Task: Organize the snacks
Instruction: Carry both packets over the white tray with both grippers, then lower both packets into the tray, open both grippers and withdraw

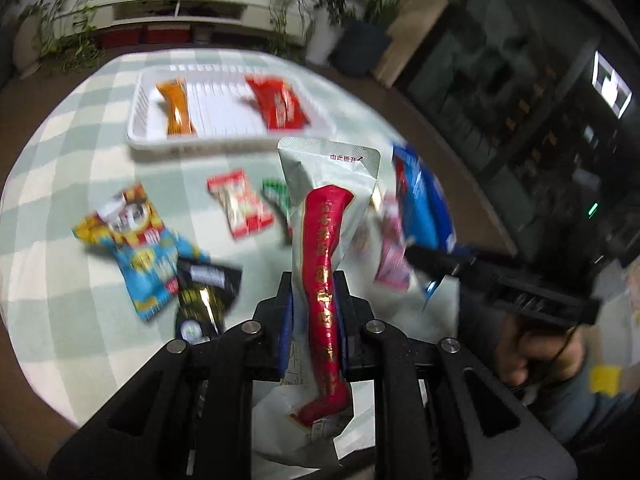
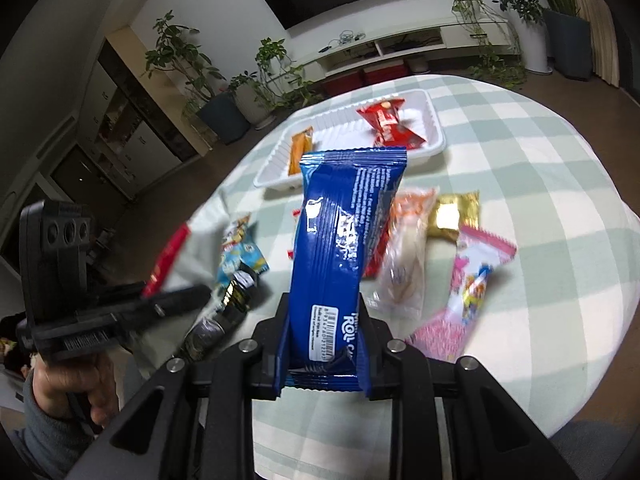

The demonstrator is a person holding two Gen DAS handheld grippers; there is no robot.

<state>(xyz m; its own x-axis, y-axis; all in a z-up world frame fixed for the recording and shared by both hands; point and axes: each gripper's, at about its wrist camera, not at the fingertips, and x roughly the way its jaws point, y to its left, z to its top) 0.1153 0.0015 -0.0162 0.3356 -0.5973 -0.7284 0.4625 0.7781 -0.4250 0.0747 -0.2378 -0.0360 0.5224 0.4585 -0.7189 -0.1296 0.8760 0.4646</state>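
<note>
My left gripper (image 1: pixel 314 284) is shut on a silver pouch with a red strip (image 1: pixel 326 184), held upright above the table. My right gripper (image 2: pixel 324 300) is shut on a blue roll-cake pack (image 2: pixel 344 220), also lifted and standing up between the pads. In the left wrist view the blue pack (image 1: pixel 424 204) and the right gripper (image 1: pixel 432 258) show at the right. The right wrist view has the left gripper (image 2: pixel 188 294) at its left. Beyond both lies a white tray (image 1: pixel 144 136) holding an orange pack (image 1: pixel 176 108) and a red pack (image 1: pixel 280 104).
Loose snacks lie on the checked tablecloth: a yellow-blue pack (image 1: pixel 140 240), a black pack (image 1: pixel 204 292), a red-white pack (image 1: pixel 240 204), a gold pack (image 2: pixel 454 216), a pink pack (image 2: pixel 468 280) and a clear orange-ended pack (image 2: pixel 404 248). Potted plants and a TV shelf stand behind the round table.
</note>
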